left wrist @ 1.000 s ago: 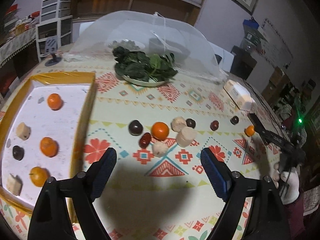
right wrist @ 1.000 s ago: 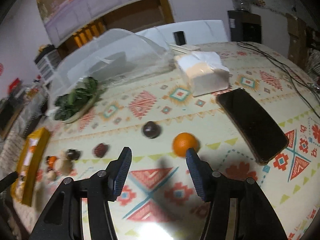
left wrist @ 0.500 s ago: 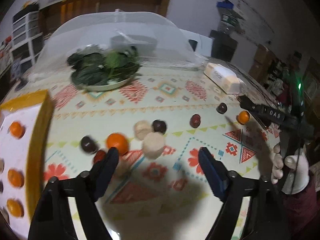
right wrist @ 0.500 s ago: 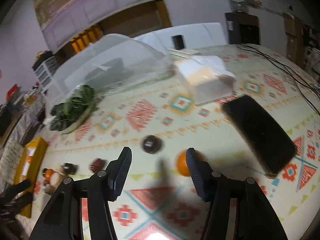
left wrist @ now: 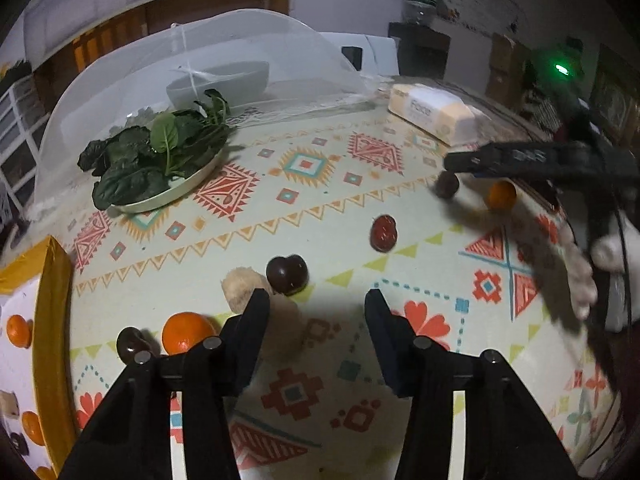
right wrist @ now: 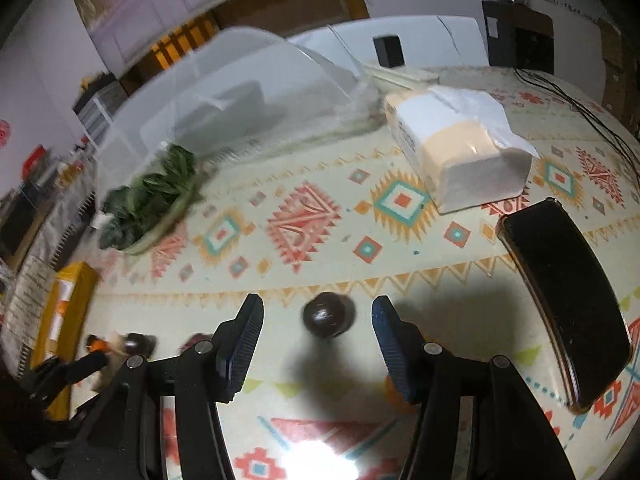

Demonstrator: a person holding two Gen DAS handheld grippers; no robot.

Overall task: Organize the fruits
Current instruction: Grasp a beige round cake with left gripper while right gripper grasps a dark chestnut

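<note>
On the patterned table (left wrist: 328,216), the left gripper (left wrist: 316,316) fingers have just been closing but stand apart, a pale fruit piece (left wrist: 280,320) between them. The right gripper (right wrist: 318,320) fingers stand apart around a dark round fruit (right wrist: 328,314), untouched. A yellow tray (left wrist: 50,320) with oranges lies far left.

— Loose on the patterned cloth?
— Dark round fruit (left wrist: 287,274) mid-table, touching a pale beige chunk (left wrist: 244,287) on its left; a red one (left wrist: 383,233) farther right; an orange (left wrist: 187,332) and another dark fruit (left wrist: 130,343) near left.
— In the yellow tray (left wrist: 50,320)?
— More oranges (left wrist: 18,331), far left.
</note>
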